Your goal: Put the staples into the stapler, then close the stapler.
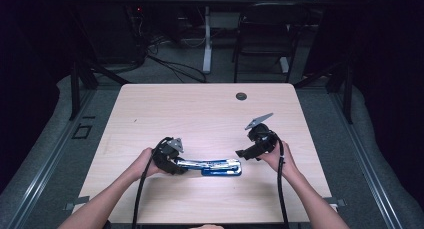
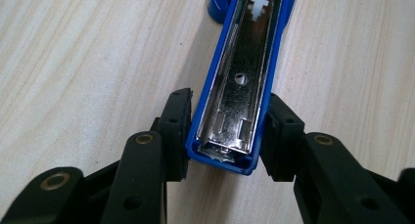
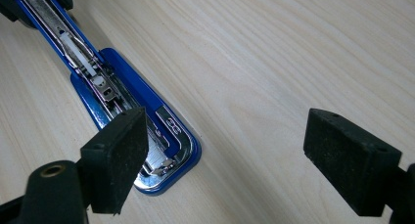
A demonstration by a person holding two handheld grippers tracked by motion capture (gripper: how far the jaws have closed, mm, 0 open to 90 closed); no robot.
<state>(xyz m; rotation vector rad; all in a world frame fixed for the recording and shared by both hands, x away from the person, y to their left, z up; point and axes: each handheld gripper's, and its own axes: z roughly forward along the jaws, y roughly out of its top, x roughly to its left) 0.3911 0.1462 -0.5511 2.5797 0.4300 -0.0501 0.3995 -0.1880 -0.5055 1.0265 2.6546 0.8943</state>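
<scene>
Blue stapler [image 1: 215, 166] lying near the front middle of the table [image 1: 200, 109], swung fully open: base [image 3: 166, 136] flat on the wood toward the right, top arm [image 2: 240, 82] folded back toward the left with its chrome channel facing up. White pusher block [image 3: 78, 50] visible partway along the magazine rail. Whether staples sit in the channel cannot be told.

Left gripper [image 2: 227, 136] clamped on the free end of the top arm, one black pad against each blue side wall, pinning it level with the table. Right gripper [image 3: 244, 150] released, jaws spread wide, poised just above and beside the rounded base end; one pad [image 3: 117, 155] overhanging the anvil plate, the other over bare wood, neither touching.

Step in hand, by judgement: stapler held open for loading or for closing, with the right gripper lining up on the base. Next move likely requires lowering the right gripper until both pads straddle the base, then closing squarely on its sides. Keep the left grip firm, since the smooth casing may slip or pivot at the hinge.

Surroundings: round cable grommet [image 1: 241, 96] at the far edge of the table, well apart from the work. Chair [image 1: 265, 34] and desk leg [image 1: 206, 39] on the floor beyond. Trailing gripper cables [image 1: 280, 189] running back along the forearms, clear of the stapler. Nothing on the wood obstructing the approach.
</scene>
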